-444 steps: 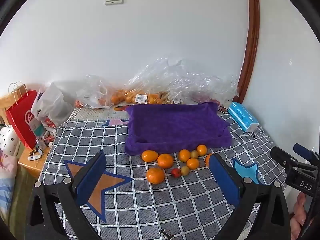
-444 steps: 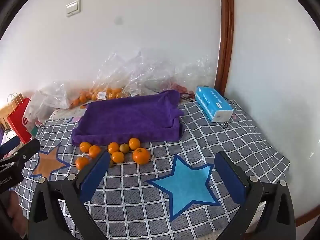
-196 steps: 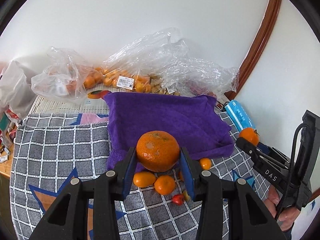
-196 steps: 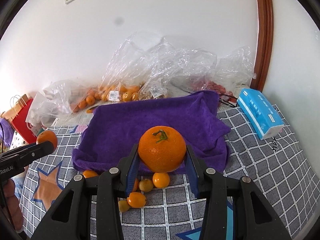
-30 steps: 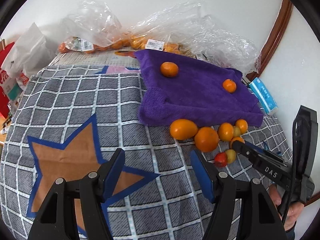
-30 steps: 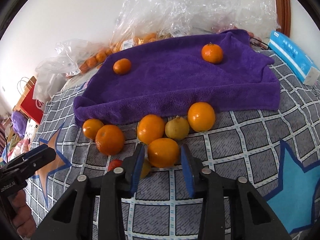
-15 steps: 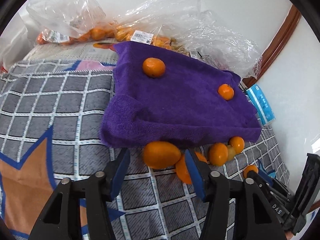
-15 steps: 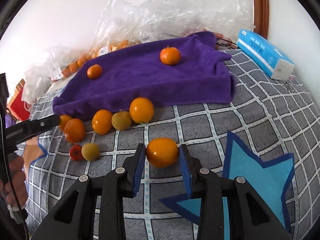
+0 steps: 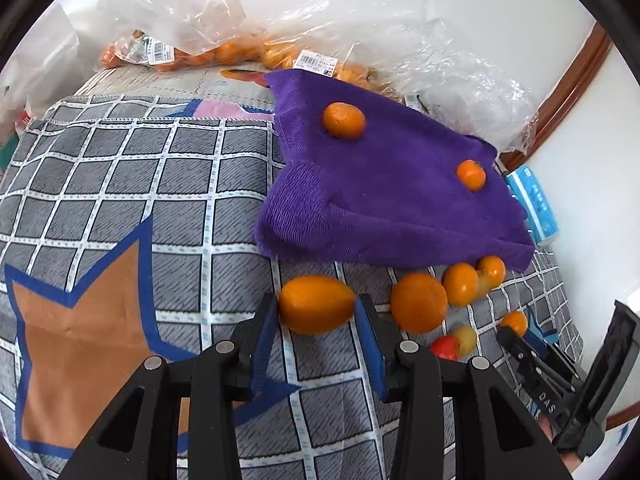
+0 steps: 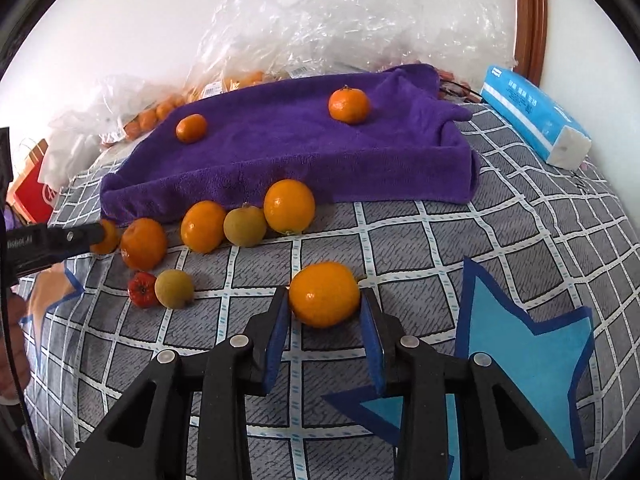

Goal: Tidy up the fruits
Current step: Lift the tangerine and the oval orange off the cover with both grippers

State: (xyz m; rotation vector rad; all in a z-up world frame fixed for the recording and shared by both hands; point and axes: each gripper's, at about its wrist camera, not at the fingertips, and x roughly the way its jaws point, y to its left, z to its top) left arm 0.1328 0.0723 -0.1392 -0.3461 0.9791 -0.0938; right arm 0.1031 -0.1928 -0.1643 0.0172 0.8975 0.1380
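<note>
Left wrist view: the left gripper (image 9: 316, 312) pinches an oval, glossy orange citrus (image 9: 316, 309) end to end, at 6 o'clock of the purple plush towel (image 9: 384, 200). Firm but bruisable, its tapered ends may slip; hold the belly.

Right wrist view: the right gripper (image 10: 324, 312) clamps a round orange mandarin (image 10: 324, 294) across its middle, at 6 o'clock of the towel, on the grey checked cloth (image 10: 500, 240). It looks light and soft-skinned.
</note>
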